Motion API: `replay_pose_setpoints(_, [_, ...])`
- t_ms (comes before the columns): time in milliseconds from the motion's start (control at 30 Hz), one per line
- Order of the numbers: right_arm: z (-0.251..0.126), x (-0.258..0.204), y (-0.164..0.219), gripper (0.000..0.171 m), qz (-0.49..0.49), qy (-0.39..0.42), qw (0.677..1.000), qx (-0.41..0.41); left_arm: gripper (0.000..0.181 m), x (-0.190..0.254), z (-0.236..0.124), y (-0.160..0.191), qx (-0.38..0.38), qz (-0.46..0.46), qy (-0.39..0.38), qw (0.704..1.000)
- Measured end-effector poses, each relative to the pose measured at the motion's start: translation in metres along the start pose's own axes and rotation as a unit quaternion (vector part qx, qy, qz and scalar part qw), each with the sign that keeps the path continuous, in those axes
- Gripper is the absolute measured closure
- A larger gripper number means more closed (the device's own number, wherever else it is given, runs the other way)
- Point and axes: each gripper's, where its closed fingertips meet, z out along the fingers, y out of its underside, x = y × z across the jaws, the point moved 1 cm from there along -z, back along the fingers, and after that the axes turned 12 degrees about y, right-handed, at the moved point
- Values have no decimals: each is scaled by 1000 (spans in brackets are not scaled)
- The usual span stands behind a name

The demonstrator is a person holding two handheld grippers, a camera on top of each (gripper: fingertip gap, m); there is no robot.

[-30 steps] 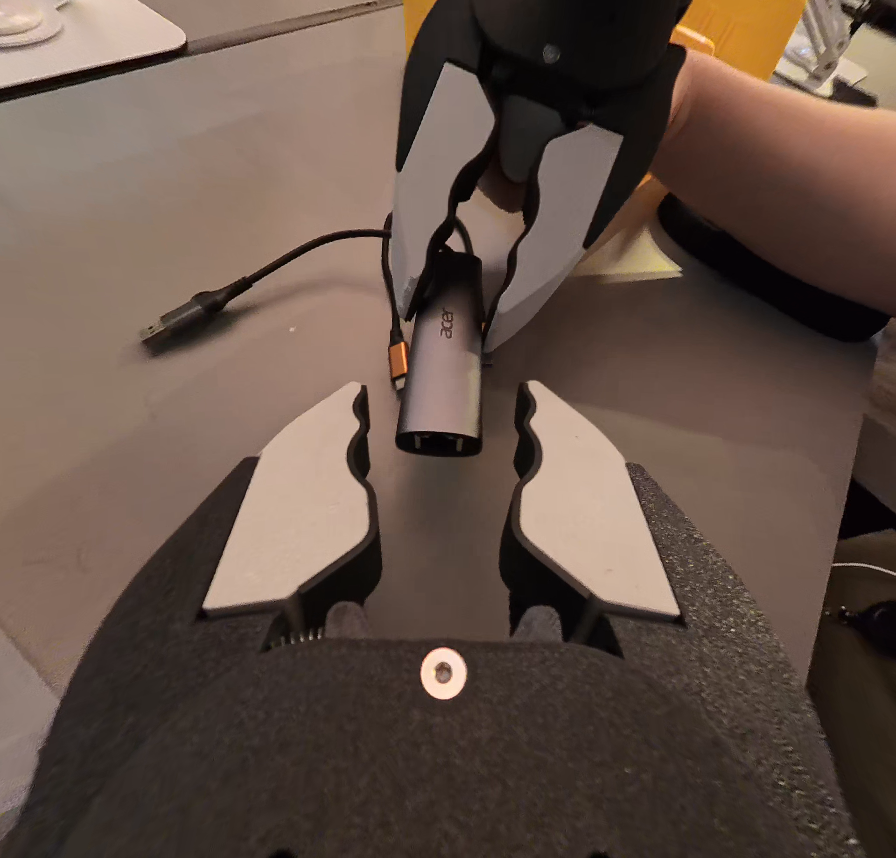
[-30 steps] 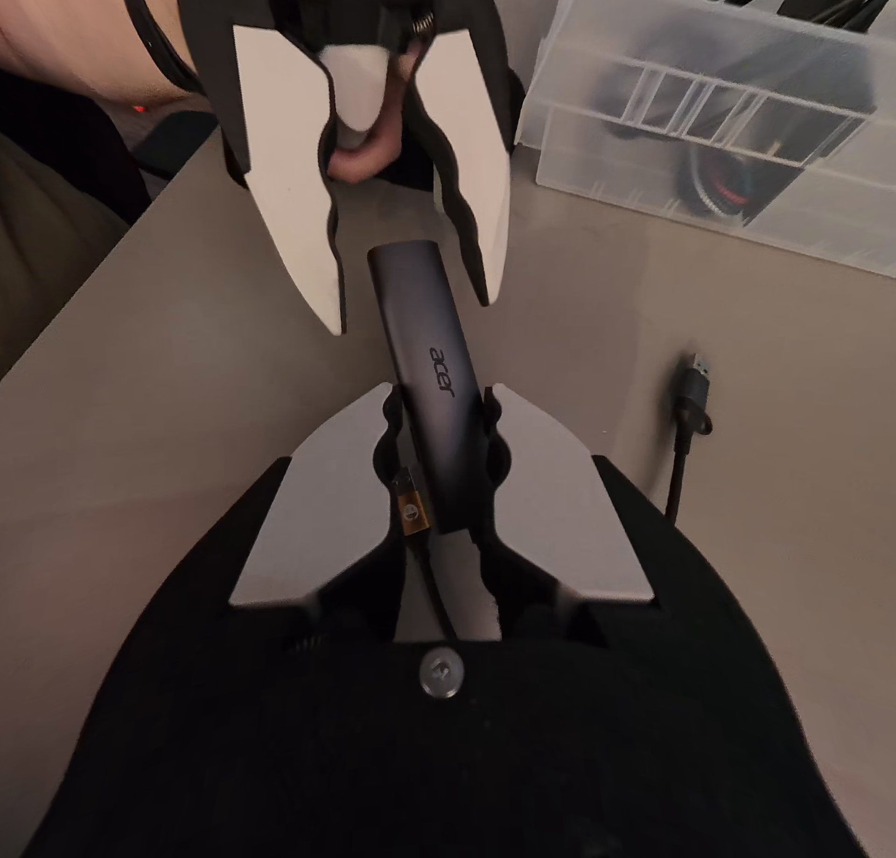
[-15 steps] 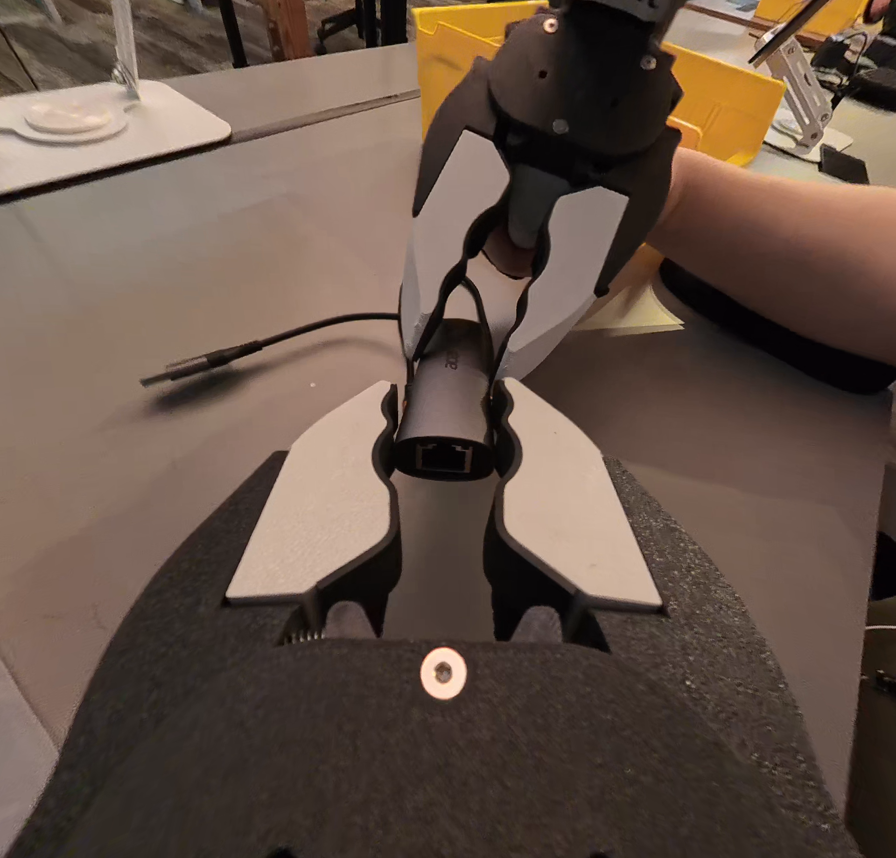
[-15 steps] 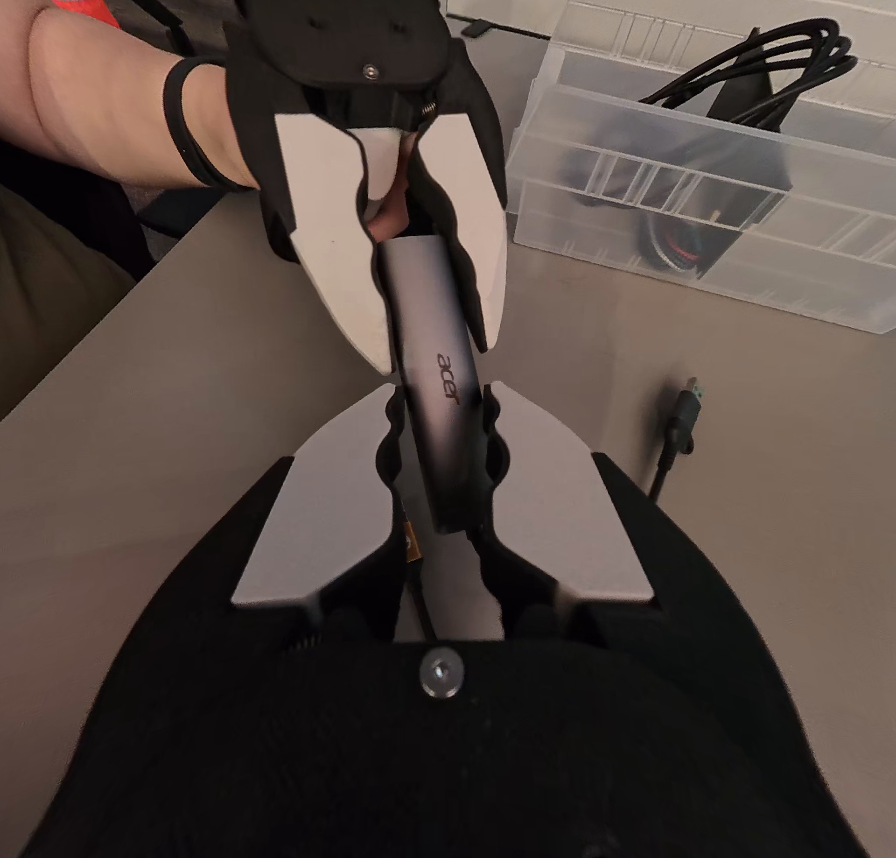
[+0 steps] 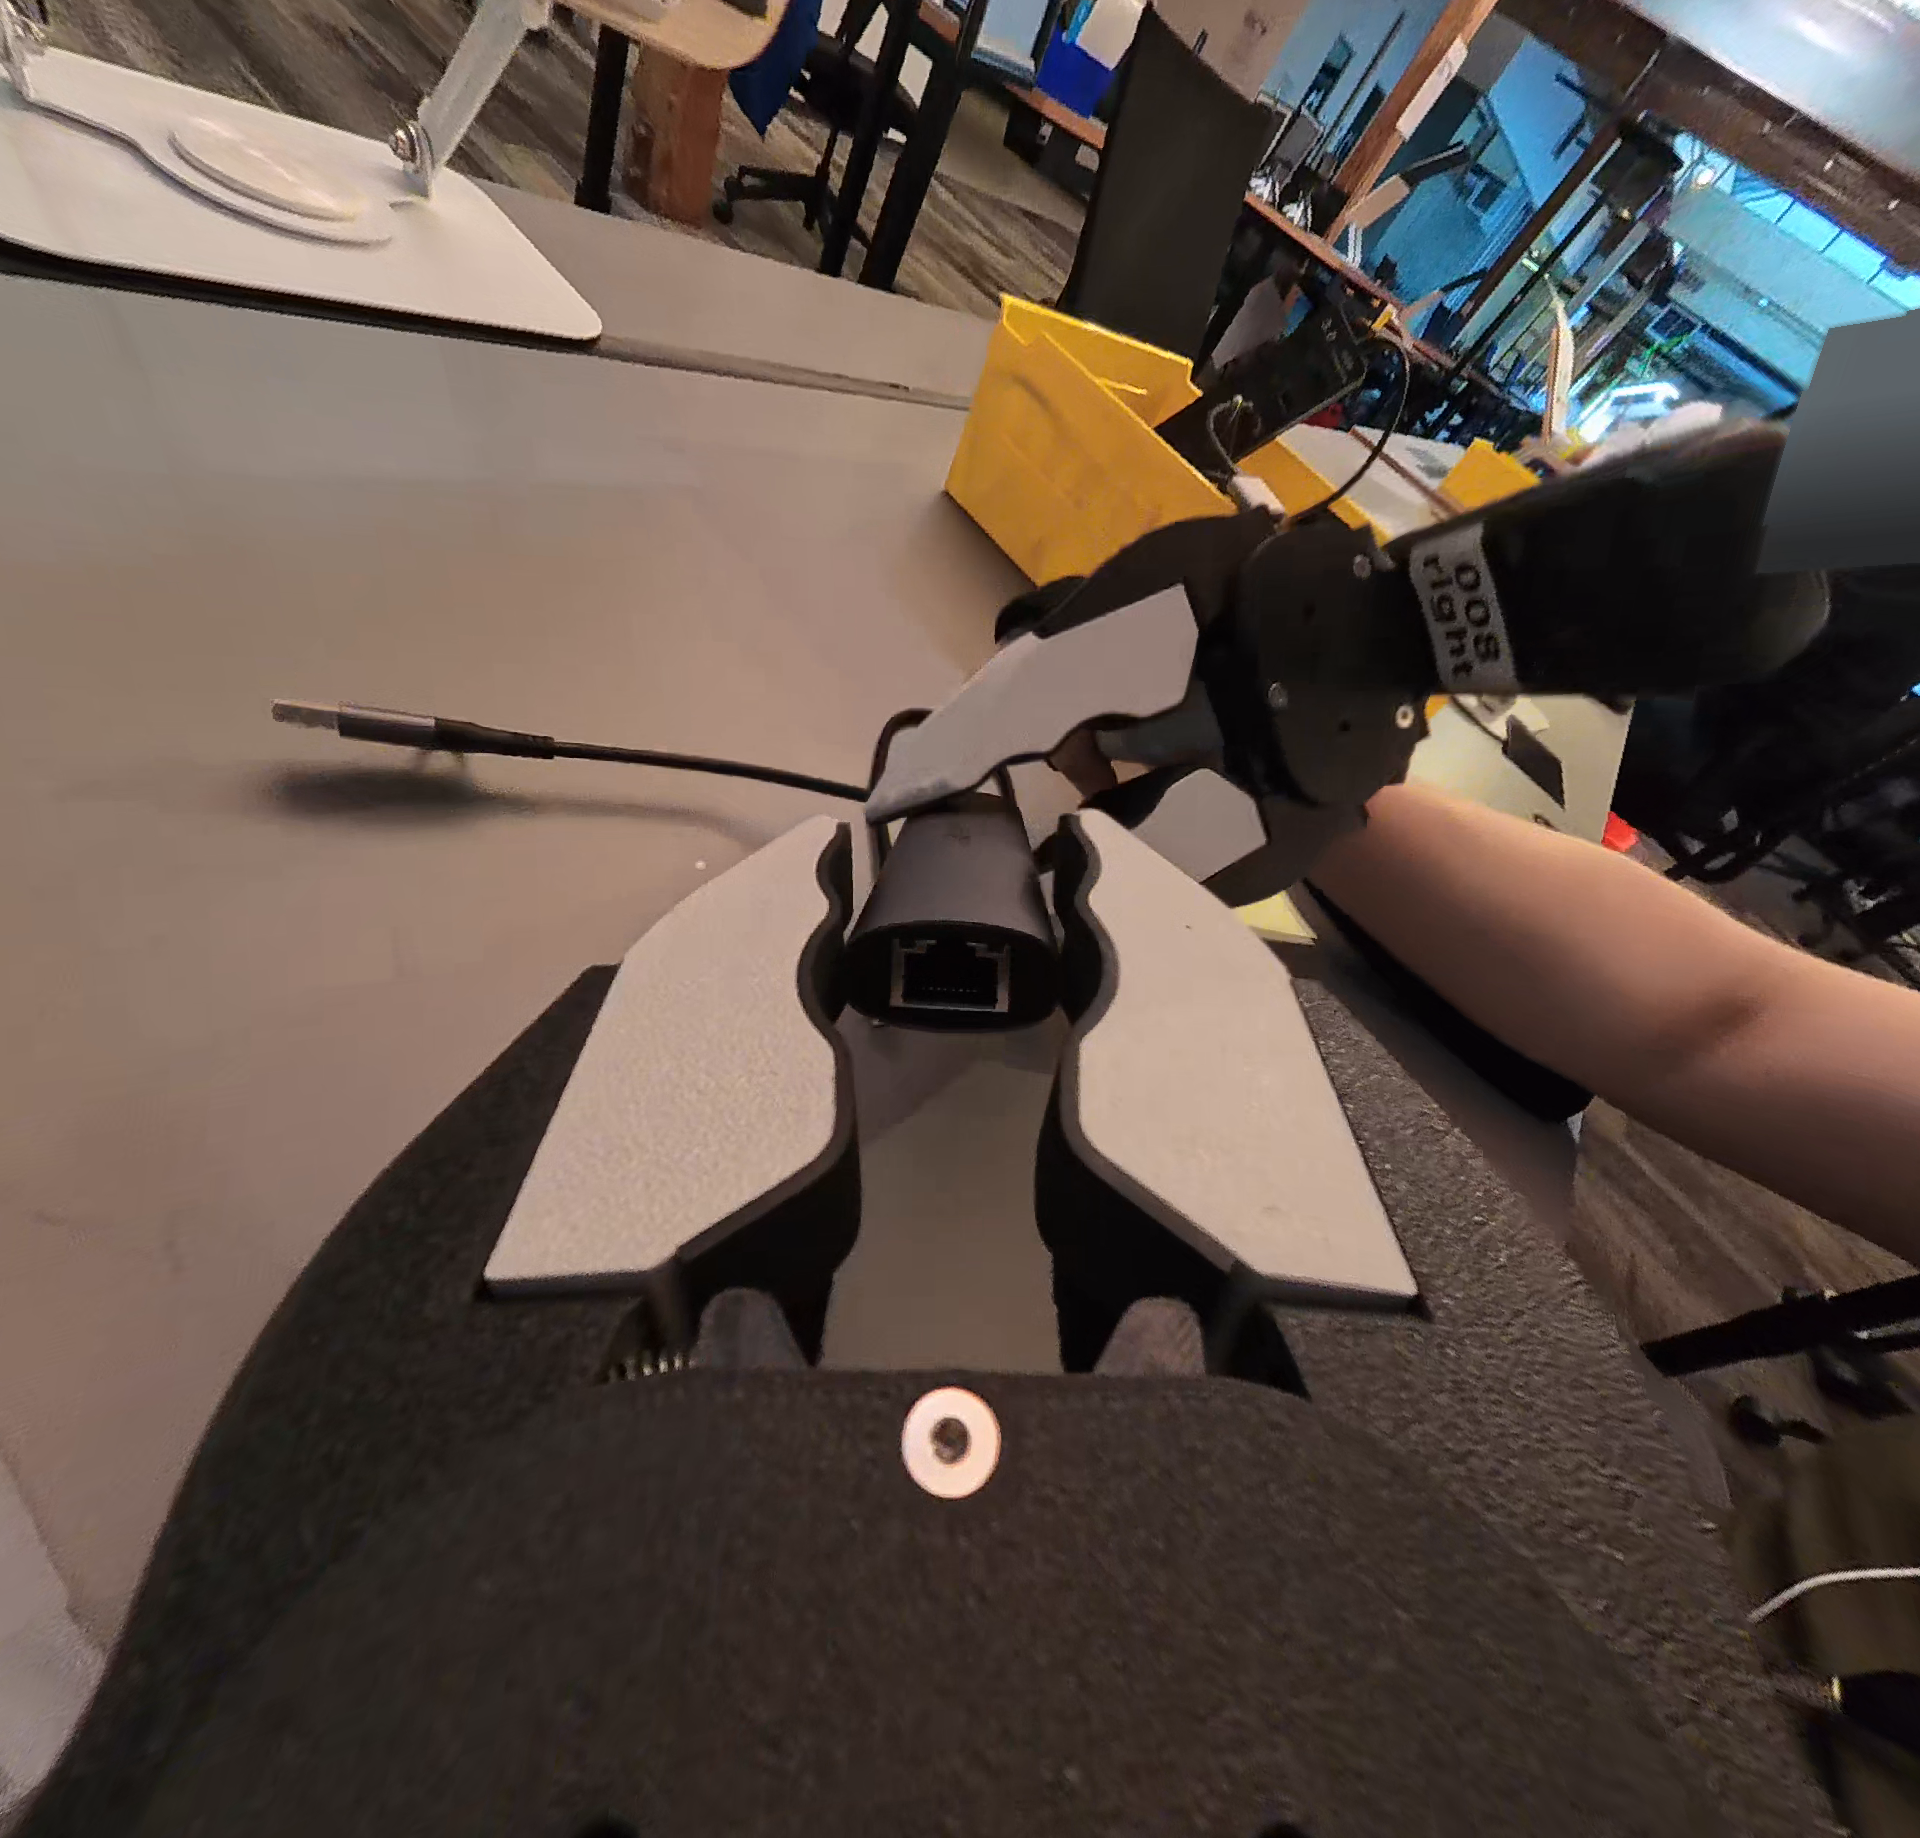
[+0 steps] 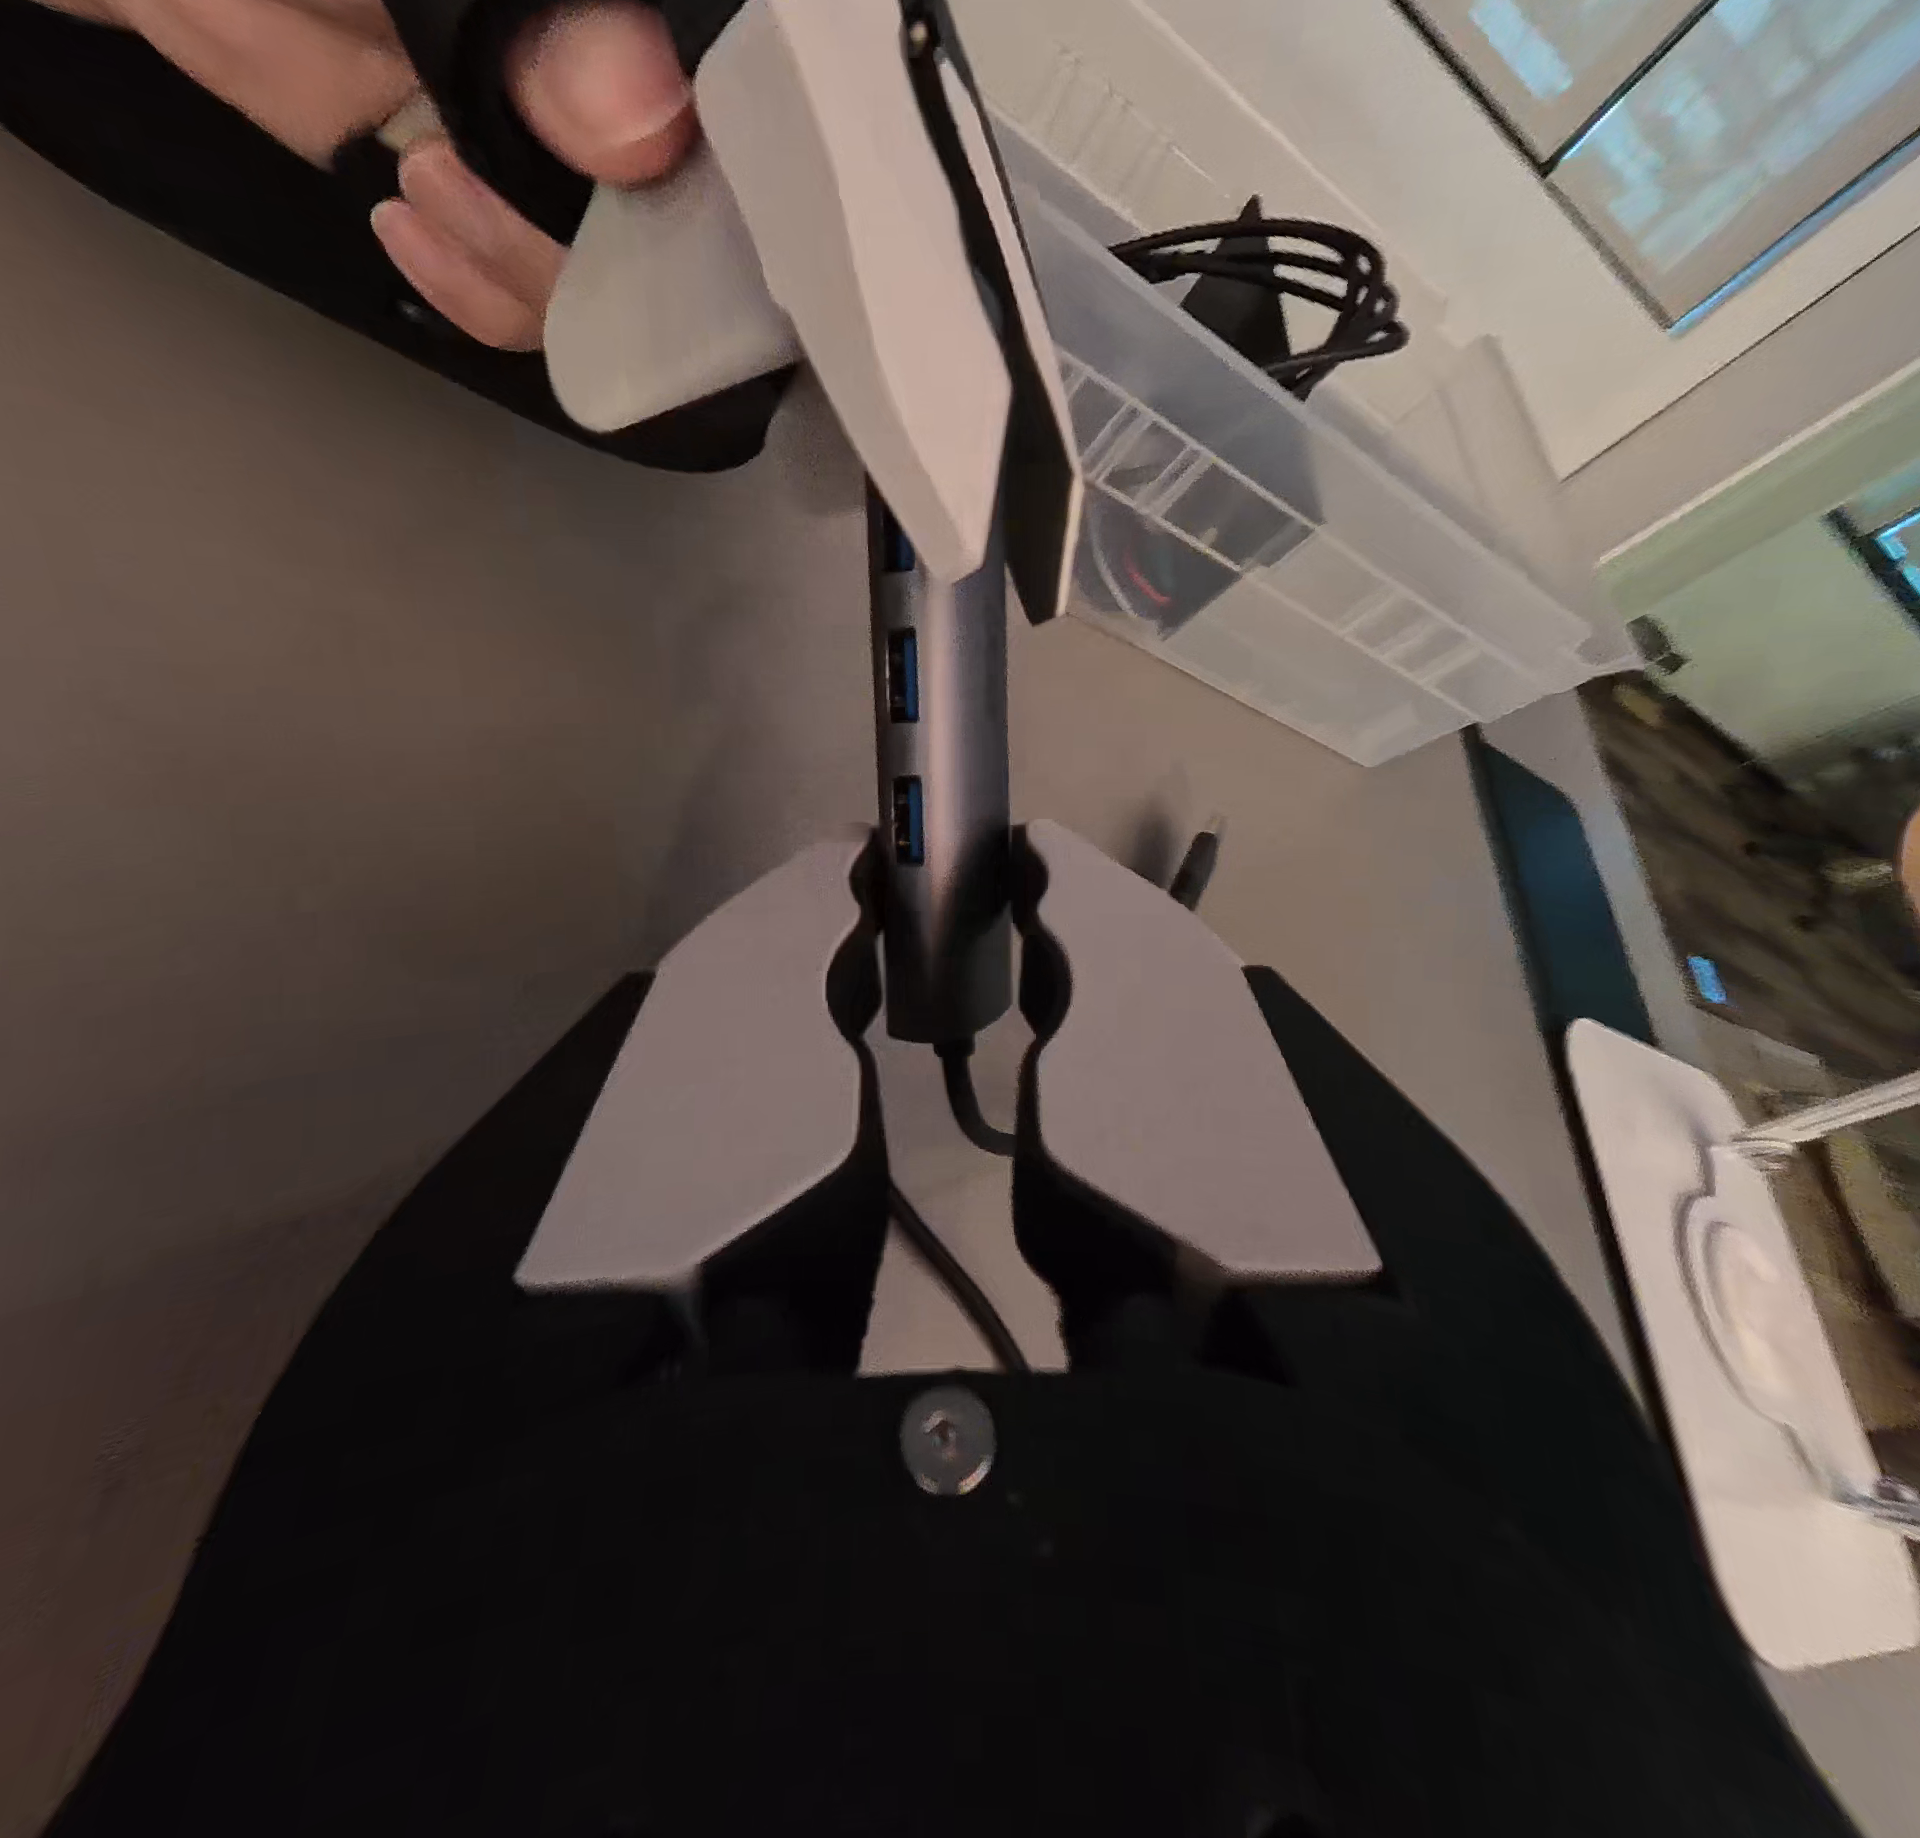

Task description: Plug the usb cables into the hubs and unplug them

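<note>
The left wrist view shows the hub (image 5: 951, 941) end-on, with a single network socket facing the camera; the right wrist view shows it from the side, where three blue USB ports run along its left face. The one grey hub is held off the bench (image 5: 416, 562) by both tongs at once. The left tongs (image 5: 954, 915) are pinching the socket end between their pads. The right tongs (image 6: 940, 941) are pinching the opposite end, where the hub's own black lead (image 6: 961, 1217) leaves it and runs back between the fingers.

From the left view the right tongs (image 5: 1049, 780) come in from the right on a bare forearm (image 5: 1621, 999) and cover the hub's far half. A black cable (image 5: 665, 762) trails left from there, ending in one free USB plug (image 5: 348, 718) raised just above the bench over its shadow.

In the right view the left tongs (image 6: 971, 531) hide the hub's far end, with a hand (image 6: 436, 115) behind them. Beyond stands a clear plastic organiser (image 6: 1299, 552) holding coiled black cables (image 6: 1288, 282). One yellow bin (image 5: 1081, 438) sits far right, and a white stand base (image 5: 281, 219) lies far left.
</note>
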Motion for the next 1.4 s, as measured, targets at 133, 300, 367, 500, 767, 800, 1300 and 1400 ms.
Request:
replay_pose_setpoints(133, [-4, 6, -5, 149, -31, 18, 999, -2, 145, 7, 1, -10, 29, 26, 25, 999])
replay_pose_setpoints(300, [-33, 30, -34, 152, -48, 32, 998, 16, 127, 29, 0, -23, 7, 155, 39, 987])
replay_pose_setpoints(367, [-46, 40, -42, 152, -40, 28, 999, 12, 121, 38, -2, -35, -11, 242, 28, 970])
replay_pose_setpoints(500, [-66, 58, -45, 153, -47, 42, 998, 5, 118, 47, 5, -52, -70, 375, -3, 924])
replay_pose_setpoints(767, [-103, 82, -55, 153, -71, 71, 994, 29, 128, 46, 37, -67, -80, 477, 50, 874])
replay_pose_setpoints(800, [-108, 84, -58, 153, -73, 73, 994, 38, 128, 47, 42, -66, -81, 484, 61, 869])
replay_pose_setpoints(1300, [-129, 97, -65, 152, -100, 93, 987, 87, 161, 76, 78, -88, -56, 603, 112, 788])
replay_pose_setpoints(1400, [-129, 99, -62, 153, -102, 99, 985, 94, 161, 75, 81, -90, -61, 610, 126, 780])
